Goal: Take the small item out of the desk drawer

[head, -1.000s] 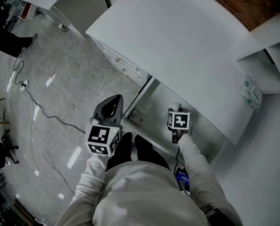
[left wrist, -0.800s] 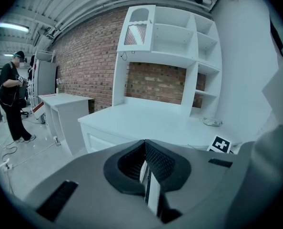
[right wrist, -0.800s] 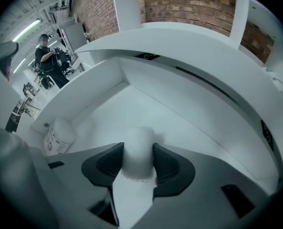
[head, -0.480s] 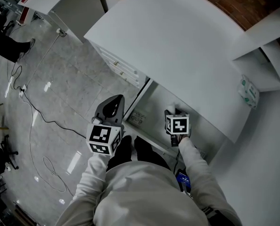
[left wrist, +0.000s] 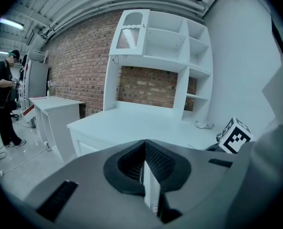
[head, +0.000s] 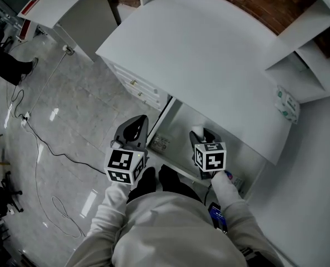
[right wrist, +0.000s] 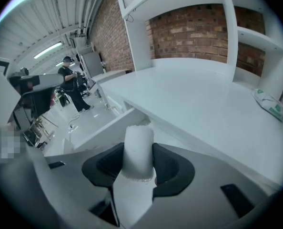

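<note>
My right gripper (head: 200,136) is shut on a small white roll (head: 196,131), which stands upright between the pads and sticks out above them. The jaws have just been closing a little, with the roll between them. In the right gripper view the roll (right wrist: 138,144) fills the gap of the right gripper (right wrist: 138,162), held above the open white desk drawer (right wrist: 108,126). The drawer (head: 179,118) is pulled out from under the desk top (head: 209,54). My left gripper (head: 135,124) hovers to the left of the drawer. Its jaws (left wrist: 144,162) are shut with nothing between them.
A white drawer unit with small handles (head: 136,87) stands left of the open drawer. A cable (head: 43,135) runs over the grey floor. A green-and-white packet (head: 285,104) lies on the desk near the shelf unit (head: 304,49). A person (left wrist: 3,101) stands far off to the left.
My right gripper has risen toward me with the white roll in it, coming up out of the drawer. The left gripper has hardly moved.
</note>
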Motion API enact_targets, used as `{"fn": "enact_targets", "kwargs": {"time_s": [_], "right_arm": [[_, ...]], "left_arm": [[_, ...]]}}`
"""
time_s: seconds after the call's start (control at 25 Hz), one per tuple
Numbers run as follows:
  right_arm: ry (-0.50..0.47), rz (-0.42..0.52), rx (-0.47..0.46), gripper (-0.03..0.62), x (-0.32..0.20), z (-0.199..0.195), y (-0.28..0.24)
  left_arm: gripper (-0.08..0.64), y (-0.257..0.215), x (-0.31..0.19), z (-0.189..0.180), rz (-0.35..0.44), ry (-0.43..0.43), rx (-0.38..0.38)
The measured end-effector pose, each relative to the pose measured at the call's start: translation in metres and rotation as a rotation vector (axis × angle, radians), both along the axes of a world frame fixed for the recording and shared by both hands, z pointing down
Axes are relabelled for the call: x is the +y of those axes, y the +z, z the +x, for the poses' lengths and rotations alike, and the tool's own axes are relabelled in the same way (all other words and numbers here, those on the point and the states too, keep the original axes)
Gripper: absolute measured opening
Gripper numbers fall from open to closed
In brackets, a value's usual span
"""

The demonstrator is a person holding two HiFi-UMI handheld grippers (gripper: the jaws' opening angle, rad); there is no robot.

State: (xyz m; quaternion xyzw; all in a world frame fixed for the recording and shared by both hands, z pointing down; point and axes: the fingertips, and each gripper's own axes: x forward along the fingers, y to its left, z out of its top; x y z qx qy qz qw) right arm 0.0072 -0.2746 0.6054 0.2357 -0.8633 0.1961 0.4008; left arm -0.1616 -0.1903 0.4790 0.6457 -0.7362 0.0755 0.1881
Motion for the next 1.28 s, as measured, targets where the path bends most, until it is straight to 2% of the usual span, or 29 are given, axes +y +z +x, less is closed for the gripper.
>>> {"fn": "enact_targets", "kwargs": {"time_s": [0.64,1.28], "right_arm": [[0.072,0.153,-0.254,0.204,0.002,-0.001,-0.106],[0.120,0.275,-0.405,0.204,0.013,0.008,-0.176]], "left_arm": [[0.018,-0.016,-0.012,0.022,0.058,0.078,-0.006],[0.018,-0.024,-0.006,0.022,0.080,0.115,-0.028]]}}
